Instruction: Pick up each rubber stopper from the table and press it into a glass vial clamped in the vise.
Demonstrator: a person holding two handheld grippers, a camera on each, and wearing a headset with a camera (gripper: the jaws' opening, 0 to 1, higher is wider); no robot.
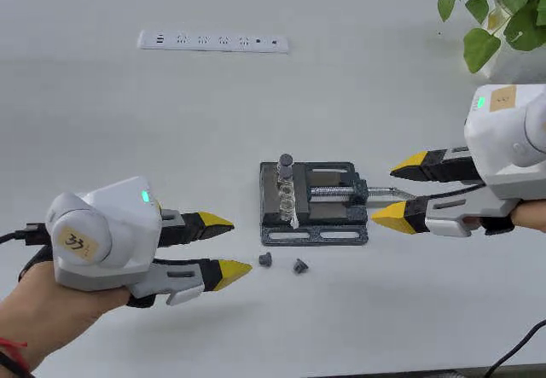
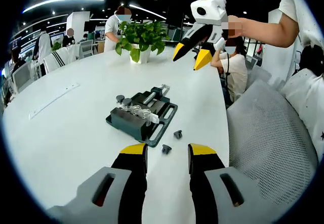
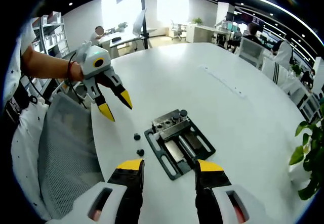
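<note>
Jaws spread and empty on the left gripper (image 1: pixel 239 244) and right gripper (image 1: pixel 385 194), either side of the vise (image 1: pixel 333 216); one vial (image 1: pixel 285 173) looks stoppered, the other vials (image 1: pixel 290 200) look open, and two rubber stoppers (image 1: pixel 265 259) lie on the surface (image 1: pixel 171 139) just in front of the vise, yet to be pressed in.
</note>
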